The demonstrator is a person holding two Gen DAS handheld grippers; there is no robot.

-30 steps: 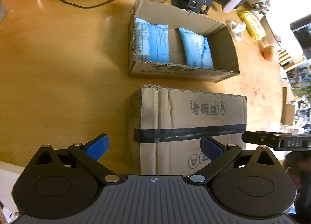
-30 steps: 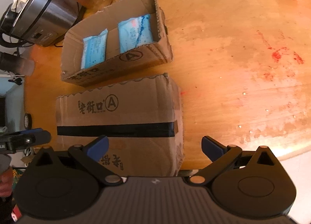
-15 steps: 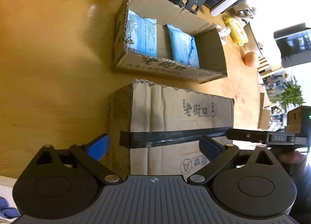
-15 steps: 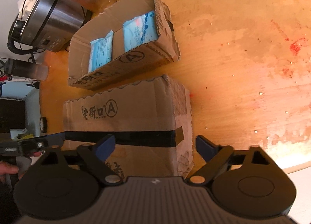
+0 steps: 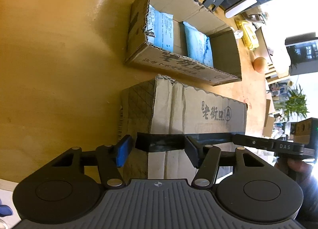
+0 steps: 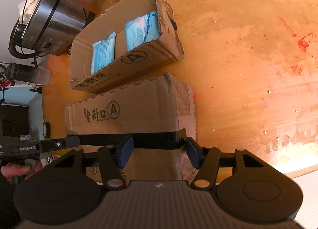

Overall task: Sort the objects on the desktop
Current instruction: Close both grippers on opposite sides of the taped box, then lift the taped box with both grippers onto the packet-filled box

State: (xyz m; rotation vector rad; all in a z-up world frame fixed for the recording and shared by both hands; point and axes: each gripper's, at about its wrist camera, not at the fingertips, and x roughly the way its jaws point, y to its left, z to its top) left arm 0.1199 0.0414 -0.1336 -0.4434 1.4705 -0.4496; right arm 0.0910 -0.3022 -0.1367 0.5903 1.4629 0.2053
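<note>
On a wooden table [image 6: 248, 54], a taped cardboard box [image 5: 198, 113] is clamped at its two top corners by the left gripper [image 5: 157, 152] and right gripper [image 6: 158, 152], whose jaws have just been closing. Just behind it, blue packets [image 5: 197, 45] are held in an open box [image 6: 127, 50].

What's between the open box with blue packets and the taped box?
Nothing: only a narrow bare strip of table separates open box from taped box, seen in both wrist views.
</note>
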